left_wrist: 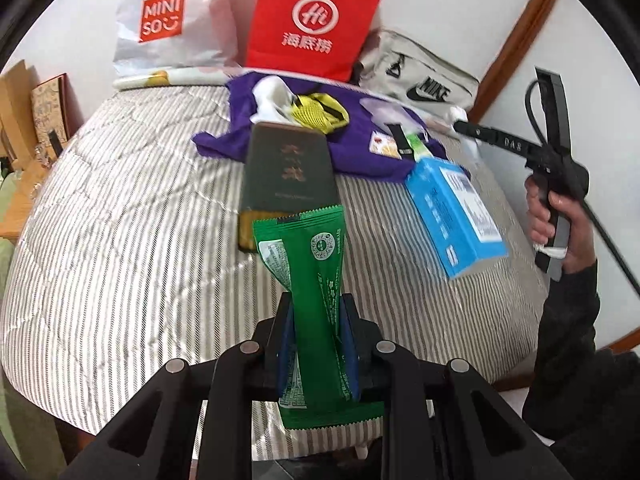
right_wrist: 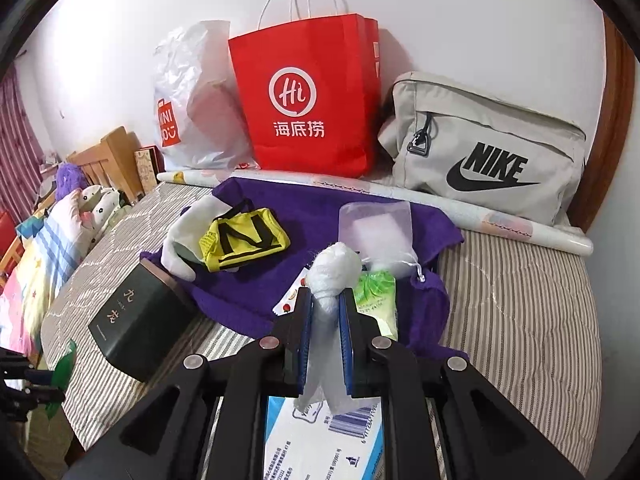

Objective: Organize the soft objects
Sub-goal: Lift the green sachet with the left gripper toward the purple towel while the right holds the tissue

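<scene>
Green sachet (left_wrist: 316,304) stands clamped between left gripper (left_wrist: 318,320) fingers. White plastic bundle (right_wrist: 334,276) sits pinched in right gripper (right_wrist: 326,312), above purple cloth (right_wrist: 320,224).

A bed (right_wrist: 520,280) under a striped grey quilt stands against a plain white wall (right_wrist: 460,12). A wooden headboard (right_wrist: 108,156) rises at its far left end, pink striped curtains (right_wrist: 20,136) beyond; brown wooden trim (right_wrist: 618,120) runs at the right
</scene>
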